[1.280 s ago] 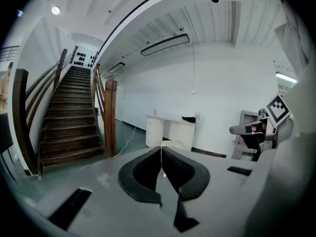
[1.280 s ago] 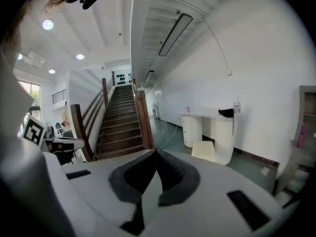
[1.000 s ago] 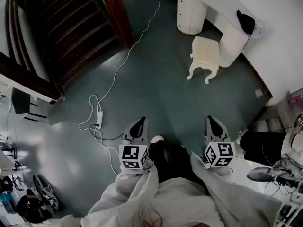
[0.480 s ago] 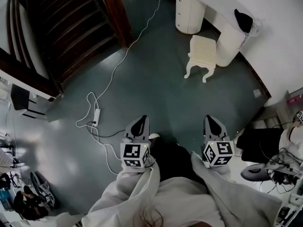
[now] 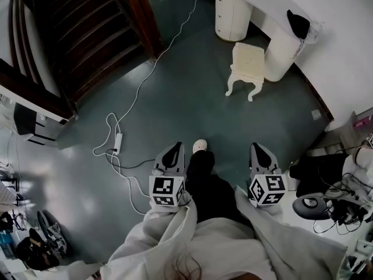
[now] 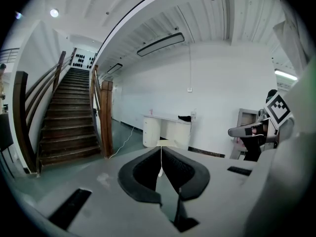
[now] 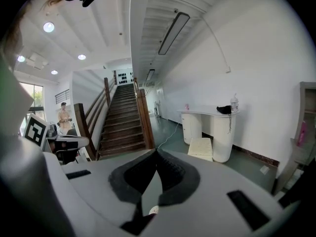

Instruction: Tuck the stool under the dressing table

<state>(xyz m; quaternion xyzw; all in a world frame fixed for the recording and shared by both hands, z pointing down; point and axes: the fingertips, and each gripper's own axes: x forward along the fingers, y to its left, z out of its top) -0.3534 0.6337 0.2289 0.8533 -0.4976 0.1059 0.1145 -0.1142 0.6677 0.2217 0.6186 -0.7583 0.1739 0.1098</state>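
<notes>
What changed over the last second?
The person's shoe has stepped forward between the grippers, toward the stool. Nothing was taken hold of or let go. The left gripper and right gripper stay shut and empty, held out ahead. The stool still stands untucked in front of the dressing table.

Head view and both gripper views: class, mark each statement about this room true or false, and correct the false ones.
1. The stool stands out on the floor in front of the dressing table, not tucked under it. True.
2. The left gripper grips a stool leg. False: its jaws are together on nothing, far from the stool.
3. A white cable runs across the floor to a power strip. True.
4. The right gripper has its jaws wide apart. False: they are together, with nothing between them.
5. The dressing table's top is bare. False: a black item lies on it.
</notes>
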